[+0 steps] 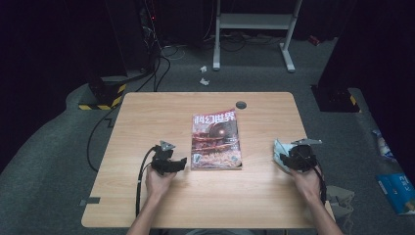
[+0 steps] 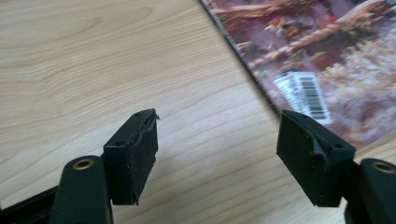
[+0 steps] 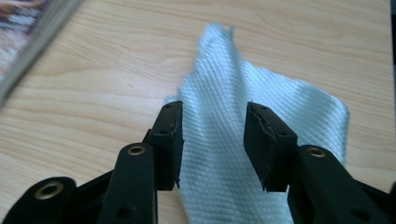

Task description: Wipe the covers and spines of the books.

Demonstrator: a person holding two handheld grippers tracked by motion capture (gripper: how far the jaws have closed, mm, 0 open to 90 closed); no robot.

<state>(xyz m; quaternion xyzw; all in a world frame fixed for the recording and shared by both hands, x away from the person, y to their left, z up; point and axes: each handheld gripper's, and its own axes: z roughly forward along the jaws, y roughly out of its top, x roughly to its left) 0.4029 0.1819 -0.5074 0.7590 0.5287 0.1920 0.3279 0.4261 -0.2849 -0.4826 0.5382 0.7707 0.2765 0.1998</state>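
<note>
A magazine (image 1: 216,139) with a red-brown cover lies flat in the middle of the wooden table (image 1: 147,112). My left gripper (image 1: 182,163) sits just left of its near left corner. In the left gripper view the left gripper (image 2: 217,126) is open over bare wood, and the magazine's barcode corner (image 2: 303,93) lies beyond the right jaw. A crumpled pale blue cloth (image 1: 279,152) lies at the table's right side. My right gripper (image 3: 214,112) hangs over the cloth (image 3: 219,74) with its jaws apart; a raised fold runs between them without the pads pressing on it.
A small dark round disc (image 1: 241,104) sits on the table's far side behind the magazine. The magazine's edge (image 3: 32,32) lies at the upper left of the right gripper view. On the floor around the table are cables, a white stand's frame (image 1: 254,22) and boxes at the right.
</note>
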